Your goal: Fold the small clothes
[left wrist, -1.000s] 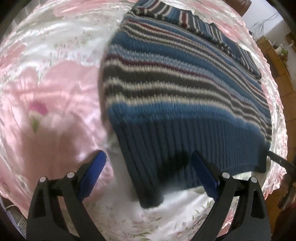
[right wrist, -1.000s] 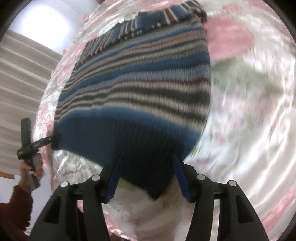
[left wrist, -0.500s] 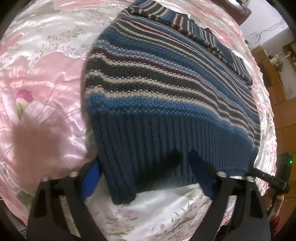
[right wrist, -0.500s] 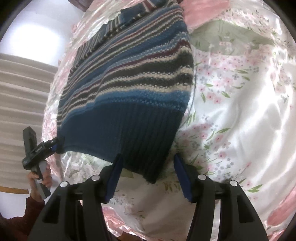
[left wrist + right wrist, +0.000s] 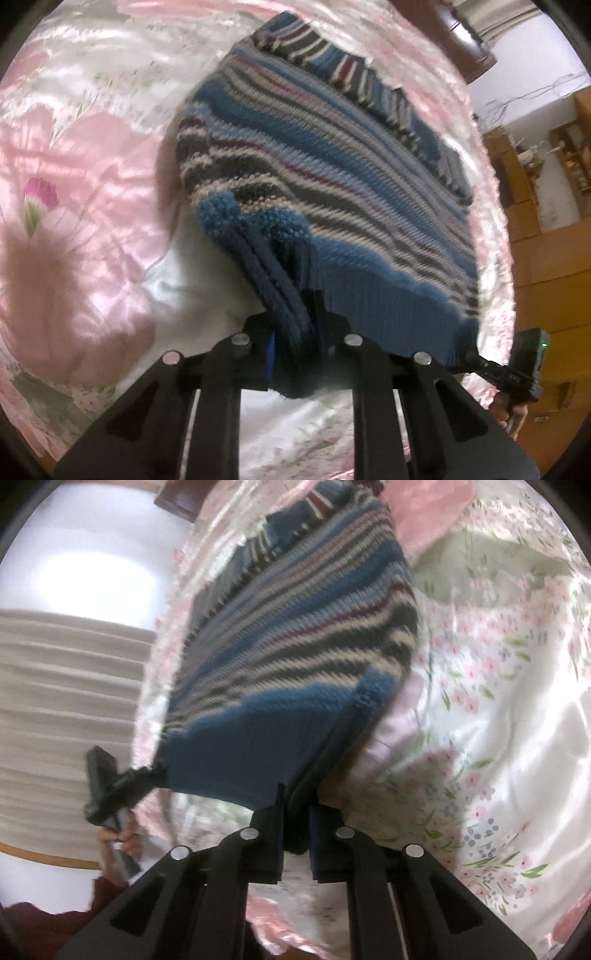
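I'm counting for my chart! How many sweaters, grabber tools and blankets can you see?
Striped sweater: 1
Grabber tools: 2, the left gripper and the right gripper, each pinching a corner of the sweater's hem
Flowery pink bedspread: 1
Total: 4

The right gripper (image 5: 297, 834) is pinching the ribbed blue hem of a striped knitted sweater (image 5: 295, 657) at its near right corner, fingers (image 5: 277, 842) pressing from both sides. The left gripper (image 5: 110, 786) is gripping the hem's left corner, a hand (image 5: 122, 843) holding its handle below. The sweater is stretching away over a shiny pink floral bedspread (image 5: 498, 738). The picture is blurring slightly.
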### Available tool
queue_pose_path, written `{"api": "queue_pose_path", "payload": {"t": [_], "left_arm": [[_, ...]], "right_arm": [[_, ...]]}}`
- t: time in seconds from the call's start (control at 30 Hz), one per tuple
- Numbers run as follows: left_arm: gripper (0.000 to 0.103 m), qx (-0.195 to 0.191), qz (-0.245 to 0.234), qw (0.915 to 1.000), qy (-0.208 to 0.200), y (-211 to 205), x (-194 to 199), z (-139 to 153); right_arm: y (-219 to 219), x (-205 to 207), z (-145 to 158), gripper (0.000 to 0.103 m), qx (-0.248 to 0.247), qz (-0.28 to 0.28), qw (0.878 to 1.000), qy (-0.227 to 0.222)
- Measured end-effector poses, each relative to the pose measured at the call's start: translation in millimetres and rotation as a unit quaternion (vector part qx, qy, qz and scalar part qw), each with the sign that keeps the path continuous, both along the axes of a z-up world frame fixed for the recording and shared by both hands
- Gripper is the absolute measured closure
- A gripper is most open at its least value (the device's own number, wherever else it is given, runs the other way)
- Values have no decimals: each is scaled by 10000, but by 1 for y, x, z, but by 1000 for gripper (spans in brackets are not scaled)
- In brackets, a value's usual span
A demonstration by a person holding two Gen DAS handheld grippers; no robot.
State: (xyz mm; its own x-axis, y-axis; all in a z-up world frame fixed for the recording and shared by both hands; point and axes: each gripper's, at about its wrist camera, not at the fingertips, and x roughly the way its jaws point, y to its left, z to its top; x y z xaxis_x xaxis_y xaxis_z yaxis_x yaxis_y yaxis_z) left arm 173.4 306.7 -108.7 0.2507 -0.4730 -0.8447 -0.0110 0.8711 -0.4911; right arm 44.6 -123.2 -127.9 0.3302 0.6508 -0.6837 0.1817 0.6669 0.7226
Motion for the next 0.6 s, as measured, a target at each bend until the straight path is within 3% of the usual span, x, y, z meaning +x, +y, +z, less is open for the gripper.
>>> {"api": "queue_pose_path", "payload": {"t": [0.13,0.33,0.43,0.6], "left_arm": [[89,-167,-91,9992,-347,-8,10,29],[93,-189,-128,9959,-880,-19,51,62],[93,-201,-56,9955,-922,-22,77,60],[93,-50,111,9966,-809,-27,121,34]], "right_arm": [[-9,15,26,93,262,-77,9991,-319],[-27,58,58,93,225,-152,9970,-725],[-33,86,59,93,140,-214,9971,-715],[-53,129,38,93,182,-446,9977,-475]]}}
